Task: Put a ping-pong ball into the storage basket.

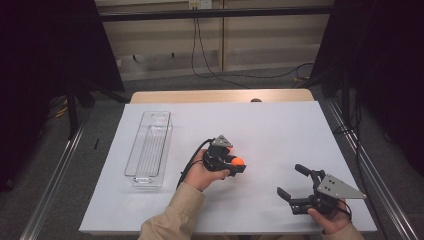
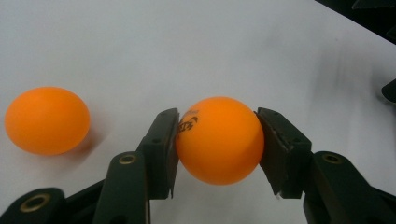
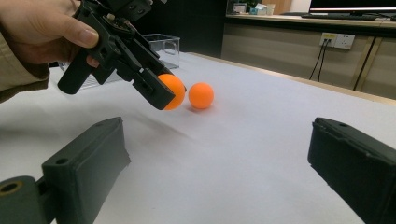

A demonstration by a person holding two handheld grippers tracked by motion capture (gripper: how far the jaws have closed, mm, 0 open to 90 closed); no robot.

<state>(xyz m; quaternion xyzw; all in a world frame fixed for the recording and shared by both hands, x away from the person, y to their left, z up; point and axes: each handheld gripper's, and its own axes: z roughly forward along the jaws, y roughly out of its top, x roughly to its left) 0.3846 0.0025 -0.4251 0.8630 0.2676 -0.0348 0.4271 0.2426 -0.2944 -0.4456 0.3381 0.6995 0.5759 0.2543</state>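
The left gripper (image 2: 217, 140), near the middle of the white table (image 1: 280, 125), has its jaws clamped on an orange ball (image 2: 218, 140), held just above the surface. A second orange ball (image 2: 46, 120) rests on the table just beside it. The right gripper (image 1: 295, 182), near the right front edge, stands wide open with nothing between its jaws, and a clear tray (image 1: 150, 145) lies to the far left.

An orange ball (image 2: 218, 140) is sitting squeezed between two black jaws, lifted a little off the white table (image 1: 280, 130). It is round and smooth, with small black print on its side. A second orange ball (image 2: 46, 120) is lying on the table just beside it, near the middle.
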